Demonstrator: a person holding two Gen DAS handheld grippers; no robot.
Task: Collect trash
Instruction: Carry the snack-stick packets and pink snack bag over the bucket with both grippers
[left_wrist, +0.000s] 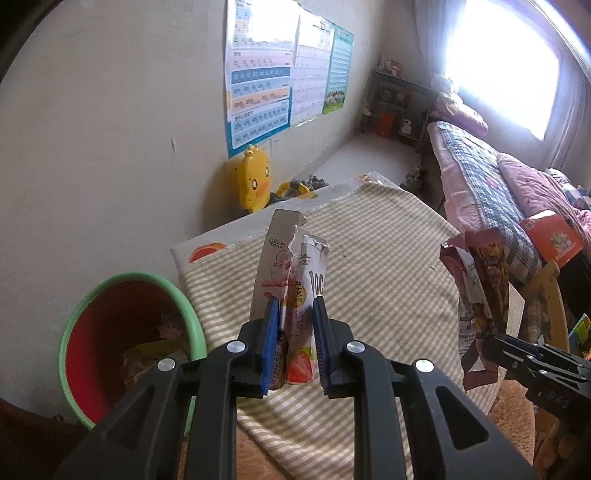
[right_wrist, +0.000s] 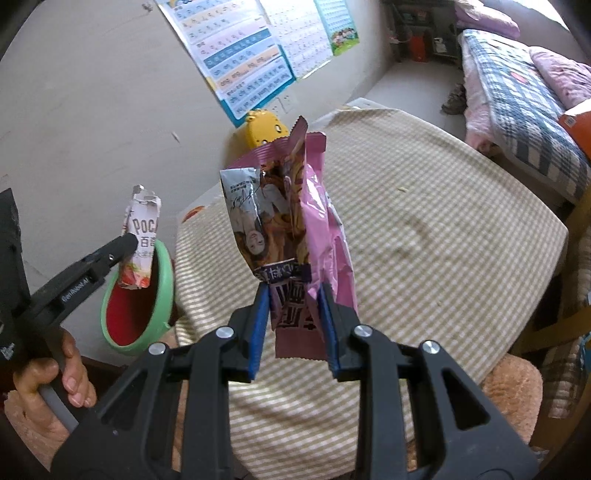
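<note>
The left hand-held gripper (left_wrist: 295, 343) is clamped on a torn white cardboard snack box with a strawberry picture (left_wrist: 295, 291), the blue pads (left_wrist: 271, 332) pressing its lower part so the ripped top stands up. In the right wrist view this box hangs just over the near rim of the round waste bin with green rim and red inside (right_wrist: 162, 280), which stands on the floor beside the table covered with a beige checked cloth (right_wrist: 443, 229). Some paper trash lies already inside the bin.

The right hand-held gripper (right_wrist: 295, 325) is closed on a crumpled pink and purple foil snack bag (right_wrist: 299, 229), held up above the cloth and well apart from the bin.

I think the step now is to drop the box in the bin, then bring the bag. What can go wrong: the box is over the rim, not the middle, so if the jaws let go here it may hit the edge and fall on the floor. The box is light and torn, it can also stick to one pad. The foil bag is slippery and gripped only at its bottom end, so it could slide out on the way, and crumbs may fall from its open top on the cloth
</note>
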